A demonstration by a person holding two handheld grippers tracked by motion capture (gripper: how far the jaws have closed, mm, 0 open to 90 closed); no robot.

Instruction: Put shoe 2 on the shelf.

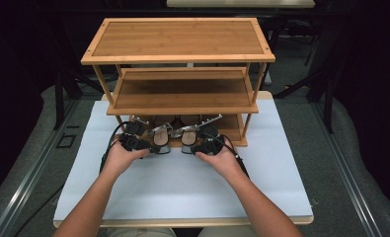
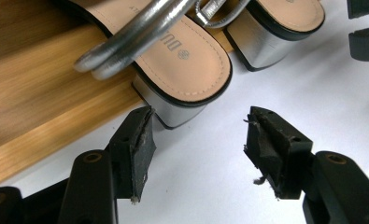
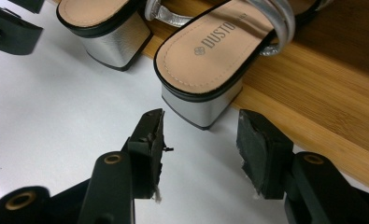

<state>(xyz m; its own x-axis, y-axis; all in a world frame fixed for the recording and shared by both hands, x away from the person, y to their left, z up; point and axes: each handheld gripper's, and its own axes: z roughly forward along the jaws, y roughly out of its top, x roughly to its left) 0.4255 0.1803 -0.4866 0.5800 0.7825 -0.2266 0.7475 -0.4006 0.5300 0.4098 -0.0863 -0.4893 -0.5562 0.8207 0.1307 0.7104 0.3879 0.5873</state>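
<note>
- Silver block-heeled sandals, a pair, lie side by side on the bottom shelf (image 1: 234, 140) of the bamboo rack (image 1: 177, 54), heels overhanging its front edge toward the white desk (image 1: 182, 187).
- Left gripper (image 1: 150, 146): at 9 o'clock of the pair. Fingers (image 2: 138, 149) stand moderately apart with nothing between them, just short of the left sandal's (image 1: 160, 139) heel; judged a release after placing.
- Left sandal insole (image 2: 191, 60): partial print, letters "DU" legible, rest hidden by the strap.
- Right sandal (image 1: 188, 138): insole (image 3: 210, 51) reads "DUSTO", remainder covered.
- Right gripper (image 1: 195, 148): at 3 o'clock of the pair. Fingers (image 3: 149, 144) apart, holding nothing, heel just ahead of them.
- Heels outward probably eases later pickup.
</note>
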